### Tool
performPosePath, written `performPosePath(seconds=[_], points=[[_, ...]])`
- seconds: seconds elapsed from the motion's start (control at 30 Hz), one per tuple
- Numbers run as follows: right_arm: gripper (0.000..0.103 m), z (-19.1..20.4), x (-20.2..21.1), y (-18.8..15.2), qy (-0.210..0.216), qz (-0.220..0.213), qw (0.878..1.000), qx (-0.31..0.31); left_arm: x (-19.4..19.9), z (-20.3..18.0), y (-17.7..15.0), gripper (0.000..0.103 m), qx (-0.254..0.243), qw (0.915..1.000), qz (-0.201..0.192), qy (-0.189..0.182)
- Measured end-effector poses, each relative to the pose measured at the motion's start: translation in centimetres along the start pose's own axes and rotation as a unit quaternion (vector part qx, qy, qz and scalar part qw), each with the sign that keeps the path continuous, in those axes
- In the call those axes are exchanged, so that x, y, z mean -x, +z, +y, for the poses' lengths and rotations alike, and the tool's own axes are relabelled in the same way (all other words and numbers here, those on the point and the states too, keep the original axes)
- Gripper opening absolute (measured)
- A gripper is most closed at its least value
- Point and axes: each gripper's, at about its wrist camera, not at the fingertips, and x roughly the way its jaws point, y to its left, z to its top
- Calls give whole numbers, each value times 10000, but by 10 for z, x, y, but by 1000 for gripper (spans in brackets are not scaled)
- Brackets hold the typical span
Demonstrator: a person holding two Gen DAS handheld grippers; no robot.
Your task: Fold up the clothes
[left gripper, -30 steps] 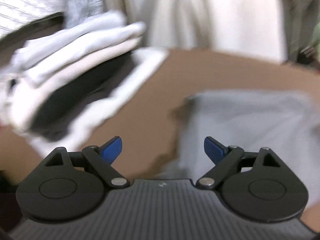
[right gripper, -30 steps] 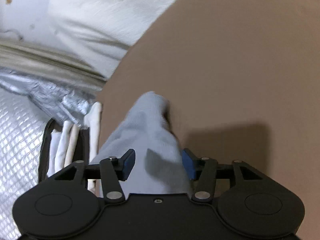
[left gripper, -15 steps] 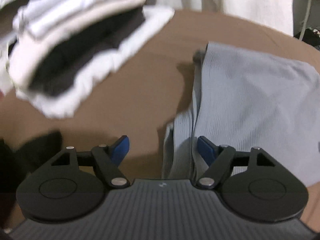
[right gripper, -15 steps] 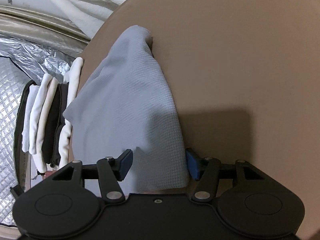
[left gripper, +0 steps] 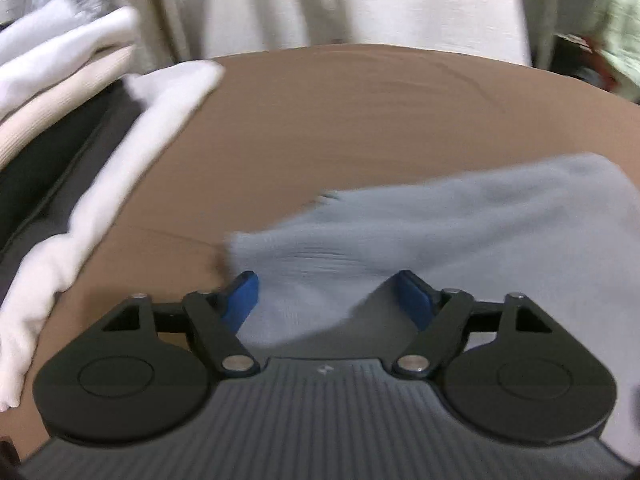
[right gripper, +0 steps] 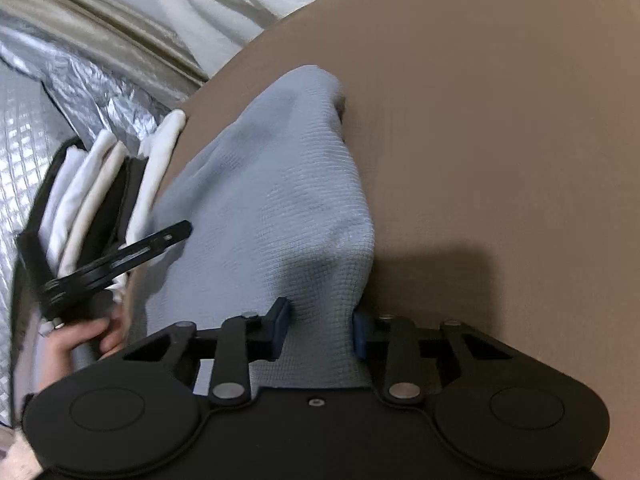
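Observation:
A grey-blue ribbed garment (left gripper: 460, 232) lies folded on the round brown table (left gripper: 360, 120). My left gripper (left gripper: 328, 298) hovers low over its near left corner. Its jaws are opening, and cloth lies between the blue pads (left gripper: 242, 296) without being pinched. In the right wrist view the garment (right gripper: 280, 184) runs away from me as a long raised fold. My right gripper (right gripper: 320, 326) is closing on the fold's near end, and its pads press the cloth from both sides. The left gripper (right gripper: 178, 234) appears edge-on at the garment's left side, held by a hand (right gripper: 80, 340).
A stack of folded white, cream and black clothes (left gripper: 72, 112) sits at the table's left edge, standing in a black-rimmed holder (right gripper: 32, 248). Silver quilted material (right gripper: 80, 80) and pale curtains (left gripper: 360, 0) lie beyond. Bare tabletop (right gripper: 500, 120) stretches to the right.
My left gripper swung right and down onto the garment's corner, its jaws narrowing and then widening. The right jaws narrowed onto the fold. The left gripper and hand came into the right wrist view.

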Motion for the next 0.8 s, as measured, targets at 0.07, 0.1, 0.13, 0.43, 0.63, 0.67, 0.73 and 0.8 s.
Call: performPosePath(seconds=[0.07, 0.1, 0.13, 0.43, 0.63, 0.67, 0.73, 0.8], points=[[41, -10, 3, 0, 137, -20, 9995, -301, 2, -6, 0, 91, -483, 9977, -166, 452], [41, -14, 4, -1, 203, -21, 9989, -420, 9, -10, -1, 90, -671, 9951, -215, 689], [41, -16, 5, -1, 257, 1, 9986, -468, 14, -10, -2, 90, -763, 9930, -213, 875], [11, 17, 26, -1, 602, -745, 9946, 413, 79, 47, -22, 89, 320, 9987, 328, -203], [11, 28, 22, -1, 351, -762, 9948, 573, 91, 80, -79, 86, 1898, 9739, 637, -1067], [11, 31, 24, 0, 386, -777, 9944, 607, 92, 79, -91, 84, 2226, 9676, 776, -904], [11, 40, 29, 0, 488, -854, 9920, 789, 90, 74, -105, 74, 2398, 9617, 1090, -757], [11, 53, 35, -3, 518, -958, 9878, 1115, 87, 72, -105, 74, 2262, 9638, 1160, -811]])
